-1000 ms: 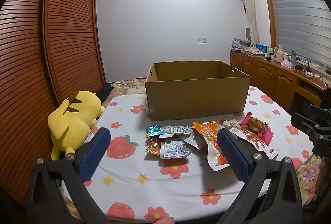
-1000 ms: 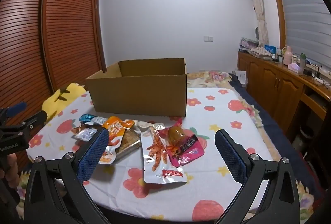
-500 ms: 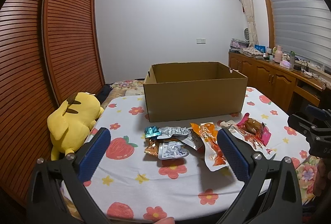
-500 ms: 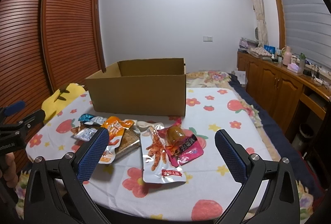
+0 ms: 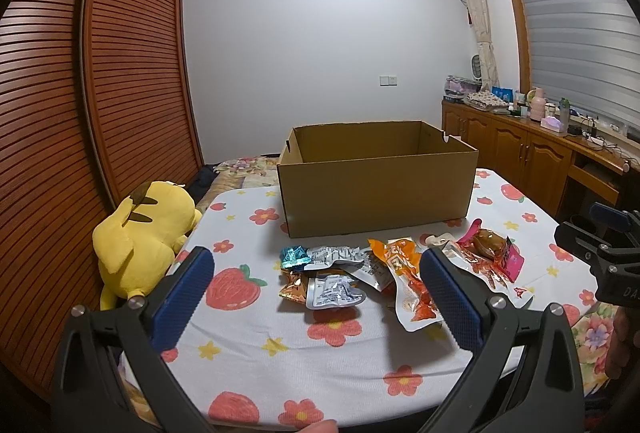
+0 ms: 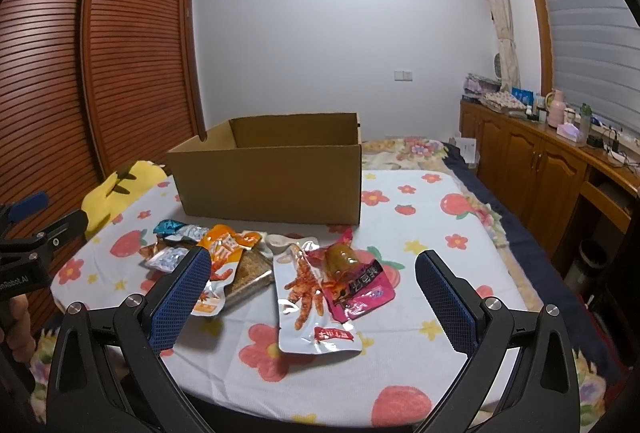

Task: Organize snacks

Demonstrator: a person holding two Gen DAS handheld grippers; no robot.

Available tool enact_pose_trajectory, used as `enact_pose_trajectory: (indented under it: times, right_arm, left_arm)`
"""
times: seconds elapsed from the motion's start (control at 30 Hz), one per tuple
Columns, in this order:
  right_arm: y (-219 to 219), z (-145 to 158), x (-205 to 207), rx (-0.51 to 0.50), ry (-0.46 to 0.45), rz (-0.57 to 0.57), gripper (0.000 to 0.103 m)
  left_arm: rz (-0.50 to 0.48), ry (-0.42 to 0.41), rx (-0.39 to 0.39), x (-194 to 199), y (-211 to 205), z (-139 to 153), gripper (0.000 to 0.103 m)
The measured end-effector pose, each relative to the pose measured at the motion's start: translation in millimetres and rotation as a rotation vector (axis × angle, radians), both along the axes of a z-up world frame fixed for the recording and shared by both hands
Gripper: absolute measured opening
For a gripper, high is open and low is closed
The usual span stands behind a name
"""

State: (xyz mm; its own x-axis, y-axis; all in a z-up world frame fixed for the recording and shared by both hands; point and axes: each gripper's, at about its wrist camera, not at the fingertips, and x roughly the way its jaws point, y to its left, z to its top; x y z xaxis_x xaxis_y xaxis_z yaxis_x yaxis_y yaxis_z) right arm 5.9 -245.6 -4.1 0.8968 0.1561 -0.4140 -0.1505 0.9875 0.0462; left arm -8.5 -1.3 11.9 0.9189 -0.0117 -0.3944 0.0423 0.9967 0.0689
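**Snack pile in front of open box, both grippers empty**

Left wrist view: left gripper (image 5: 316,297) is held low over the tablecloth (image 5: 280,349), a white textured fabric printed with strawberries and flowers; jaws wide apart, nothing between the blue ribbed pads (image 5: 182,297). Crinkled foil and plastic snack packets (image 5: 360,273) are heaped just in front of the cardboard box (image 5: 378,189), which is rectangular, open-topped, with only bare inner walls seen. A yellow plush toy (image 5: 146,233) lies at the table's left edge.

Right wrist view: right gripper (image 6: 312,297) jaws are spread apart, empty. A clear pouch of chicken feet (image 6: 312,297) overlaps a pink packet (image 6: 360,289); an orange packet (image 6: 222,253) and silver ones are scattered left. The box floor is hidden.
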Motion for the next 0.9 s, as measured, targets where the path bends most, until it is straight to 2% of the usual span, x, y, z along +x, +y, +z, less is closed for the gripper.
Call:
enact_pose_trajectory:
  times: [0.9]
  right_arm:
    - [1.7,2.0,-1.1,-0.002,-0.008,0.004,0.103]
  left_arm:
    - [-0.007,-0.005,0.004,-2.6,-1.4,3.3,0.103]
